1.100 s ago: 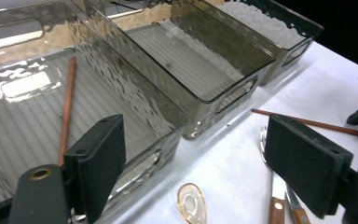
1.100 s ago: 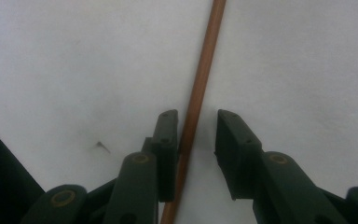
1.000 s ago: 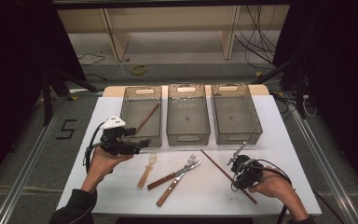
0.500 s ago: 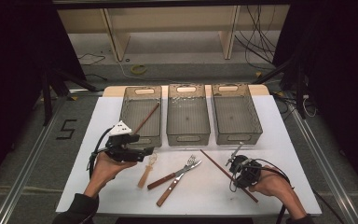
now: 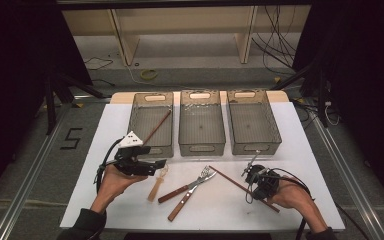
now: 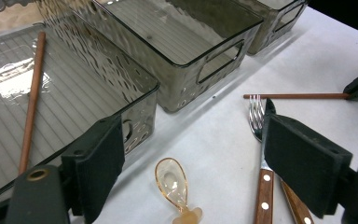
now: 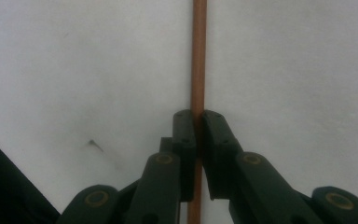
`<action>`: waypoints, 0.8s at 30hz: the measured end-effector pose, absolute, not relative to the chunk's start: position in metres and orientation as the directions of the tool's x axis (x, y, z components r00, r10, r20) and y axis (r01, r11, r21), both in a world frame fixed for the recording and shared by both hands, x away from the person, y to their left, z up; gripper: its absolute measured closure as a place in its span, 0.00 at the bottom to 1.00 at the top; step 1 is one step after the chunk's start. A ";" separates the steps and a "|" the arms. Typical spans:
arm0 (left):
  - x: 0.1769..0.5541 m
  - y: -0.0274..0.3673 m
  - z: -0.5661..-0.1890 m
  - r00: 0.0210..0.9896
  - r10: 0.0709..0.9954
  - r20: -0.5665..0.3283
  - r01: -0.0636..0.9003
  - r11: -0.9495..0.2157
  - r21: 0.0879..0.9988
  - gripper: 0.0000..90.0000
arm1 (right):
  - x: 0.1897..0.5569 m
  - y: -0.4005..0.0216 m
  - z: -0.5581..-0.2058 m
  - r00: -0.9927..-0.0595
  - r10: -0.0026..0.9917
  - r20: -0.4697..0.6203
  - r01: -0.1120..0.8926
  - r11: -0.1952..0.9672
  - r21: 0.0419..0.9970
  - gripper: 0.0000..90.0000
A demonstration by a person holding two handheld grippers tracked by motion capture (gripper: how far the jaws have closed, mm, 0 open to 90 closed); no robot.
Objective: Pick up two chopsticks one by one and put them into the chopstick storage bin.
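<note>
My right gripper [image 7: 198,116] points down at the white table, and its jaws have just been closing onto a thin brown chopstick [image 7: 198,56], which now sits pinched between the pads. In the high view that gripper [image 5: 258,186] is at the front right, over the chopstick [image 5: 230,180]. My left gripper [image 5: 157,164] hovers open in front of the left bin [image 5: 150,95]. Between and below its wide jaws [image 6: 193,123] lies an amber plastic spoon [image 6: 172,179]. A second chopstick [image 6: 31,93] lies inside the left bin.
Three smoky clear bins stand in a row at the back; the middle bin [image 5: 201,148] and right bin [image 5: 254,148] hold nothing. Two wooden-handled forks [image 5: 187,187] lie crossed at the table's front centre, right of the spoon [image 5: 157,185].
The left gripper has shifted slightly toward the front, closer to the spoon. The right hand has stayed over the chopstick.
</note>
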State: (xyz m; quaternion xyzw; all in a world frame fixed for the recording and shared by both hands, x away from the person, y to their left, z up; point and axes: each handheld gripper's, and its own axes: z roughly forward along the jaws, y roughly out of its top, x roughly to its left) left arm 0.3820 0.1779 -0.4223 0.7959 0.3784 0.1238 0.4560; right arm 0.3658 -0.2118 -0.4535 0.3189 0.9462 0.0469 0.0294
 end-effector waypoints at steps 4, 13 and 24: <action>0.384 0.180 -0.424 0.681 0.716 -0.153 0.494 -0.295 0.818 0.22 | 0.366 -0.215 -0.447 -0.796 0.603 -0.052 0.593 0.794 0.133 0.94; 0.381 0.174 -0.421 0.699 0.700 -0.144 0.481 -0.311 0.819 0.22 | 0.364 -0.213 -0.428 -0.812 0.577 -0.089 0.548 0.806 0.225 0.94; 0.374 0.160 -0.418 0.742 0.661 -0.114 0.450 -0.364 0.815 0.22 | 0.358 -0.183 -0.415 -0.868 0.484 -0.108 0.448 0.859 0.249 0.94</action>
